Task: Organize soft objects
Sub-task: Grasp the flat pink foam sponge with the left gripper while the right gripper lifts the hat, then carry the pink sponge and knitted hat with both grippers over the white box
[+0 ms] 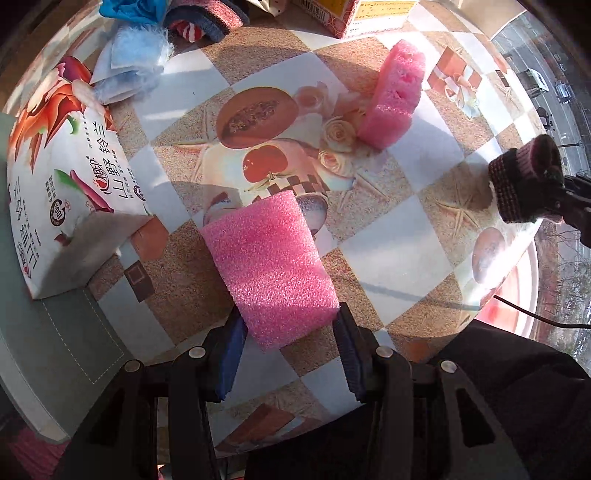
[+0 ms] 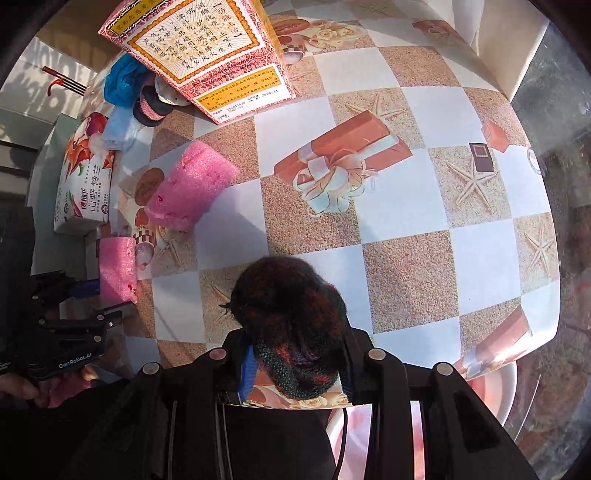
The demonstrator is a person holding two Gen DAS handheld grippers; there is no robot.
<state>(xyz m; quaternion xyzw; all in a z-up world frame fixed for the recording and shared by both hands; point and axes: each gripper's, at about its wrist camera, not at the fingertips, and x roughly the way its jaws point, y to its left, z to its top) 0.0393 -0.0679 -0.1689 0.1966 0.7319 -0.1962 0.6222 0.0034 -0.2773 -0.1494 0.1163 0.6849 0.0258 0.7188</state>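
A pink foam block (image 1: 271, 269) is clamped by the left gripper (image 1: 291, 354), a dark knitted piece (image 2: 295, 332) by the right gripper (image 2: 295, 373), whose pads are mostly hidden. "GenRobot.AI" is read on the left gripper; the red-yellow box (image 2: 207, 48) is cut off.

Two pink foam pieces (image 1: 271, 269) (image 1: 393, 99), one dark knitted item (image 2: 291, 328), two boxes (image 2: 207, 55) (image 2: 86, 184)

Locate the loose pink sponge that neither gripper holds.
The loose pink sponge lies on the table, upper right in the left wrist view, beside the printed roses and below the red box.

Round table (image 2: 424, 206), checkered gift-and-starfish cloth, hard sunlight, sharp shadows; window (image 1: 554, 92) at edge.
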